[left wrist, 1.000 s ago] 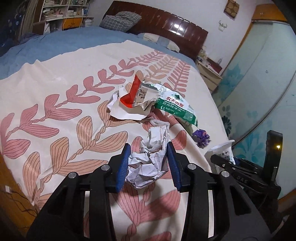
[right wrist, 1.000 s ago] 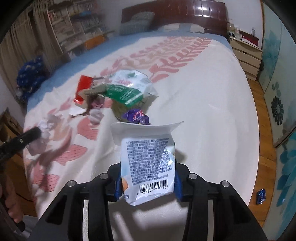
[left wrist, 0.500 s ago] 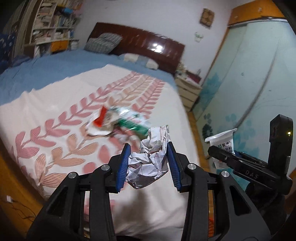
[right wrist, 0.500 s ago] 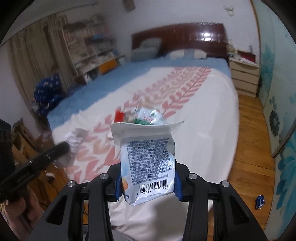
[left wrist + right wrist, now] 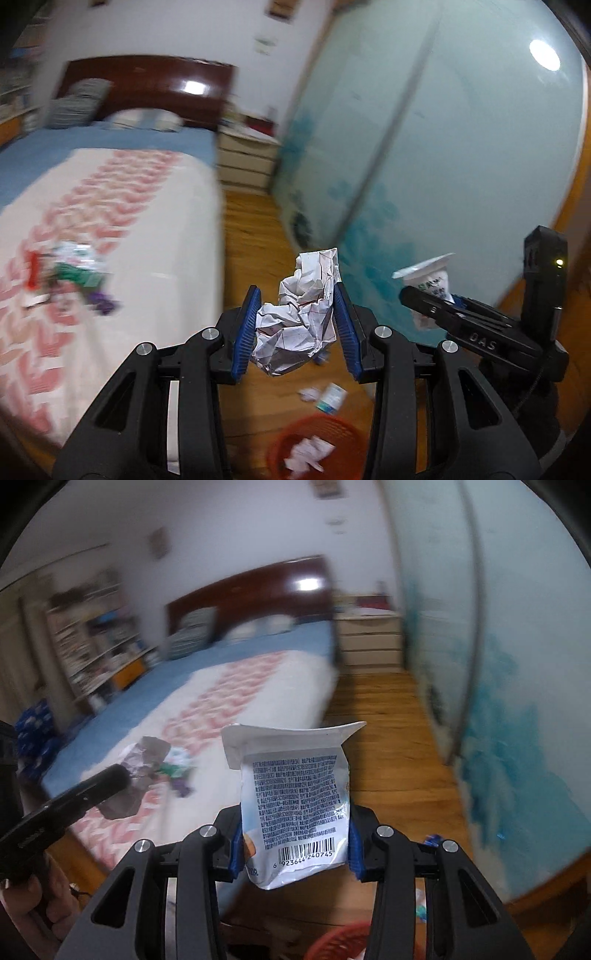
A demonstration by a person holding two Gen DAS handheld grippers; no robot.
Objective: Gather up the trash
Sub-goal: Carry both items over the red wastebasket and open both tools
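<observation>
Right wrist: hand-held gripper (image 5: 295, 843) clamped on upright snack packet (image 5: 295, 805), torn mouth upward.

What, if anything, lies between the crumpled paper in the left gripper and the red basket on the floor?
Nothing visible does. The crumpled paper is clamped in the left gripper, jaws shut on it, above bare wooden floor. The red basket sits open-topped just below; loose scraps lie beside it, not over it.
</observation>
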